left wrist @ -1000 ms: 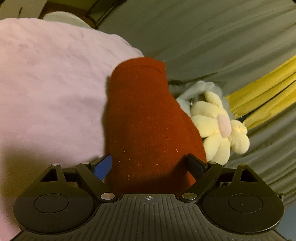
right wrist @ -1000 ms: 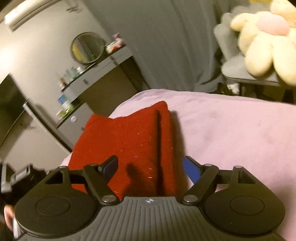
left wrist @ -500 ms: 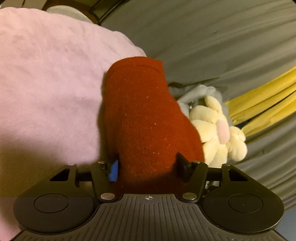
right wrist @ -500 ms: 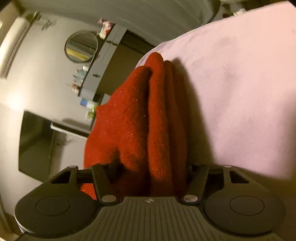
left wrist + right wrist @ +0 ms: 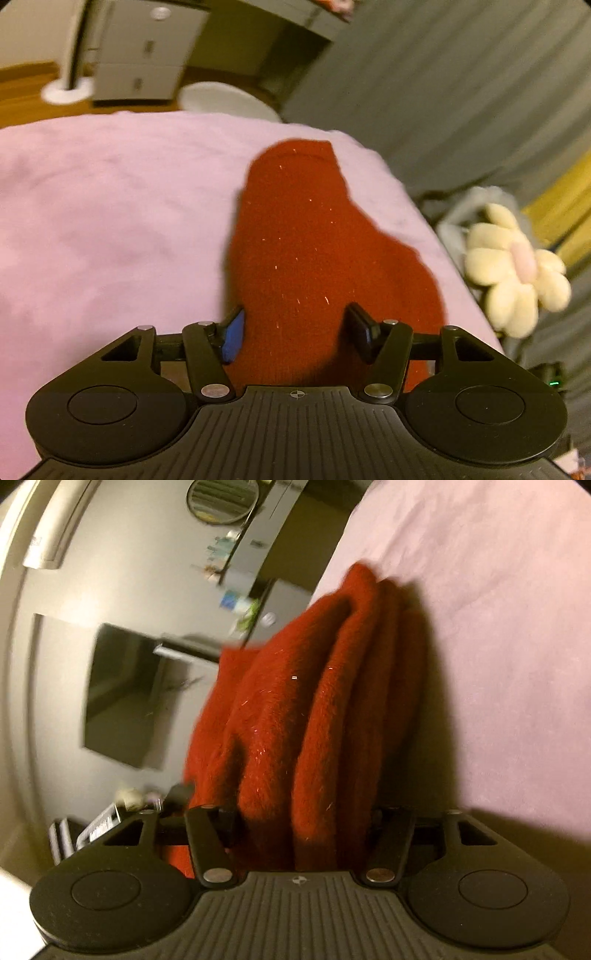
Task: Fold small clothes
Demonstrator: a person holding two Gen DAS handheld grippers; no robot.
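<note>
Red knitted fabric fills the centre of both views; it is taken to be one small garment held at two places.

Left wrist view: the red garment (image 5: pixel 295 258) is seen stretched forward from the left gripper (image 5: pixel 295 328) over a pink bed cover (image 5: pixel 110 221). The blue-padded finger and the black finger are pressed against the two sides of the cloth, so the fingers are judged to be clamped on it. The far end of the garment lies near the edge of the bed. A cream flower-shaped plush toy (image 5: pixel 513 269) is noted beyond that edge, well apart from the work, with grey curtains (image 5: pixel 443 92) behind.

Right wrist view: the same red garment (image 5: pixel 306 720) is seen bunched in several upright pleats between the fingers of the right gripper (image 5: pixel 303 816), which are closed tightly on it. The cloth appears lifted, with the pink bed cover (image 5: pixel 498 627) to its right and a shadow cast on it. A round mirror (image 5: pixel 221 498) and a dark screen (image 5: pixel 122 694) are recorded on the wall side.

Step in hand, as judged: the garment is gripped at two points and raised for a fold. The next move is judged to call for carrying one held edge across onto the other, laying the cloth flat on the bed, and only then releasing. Slippage of the bunched layers is noted as the main risk.
</note>
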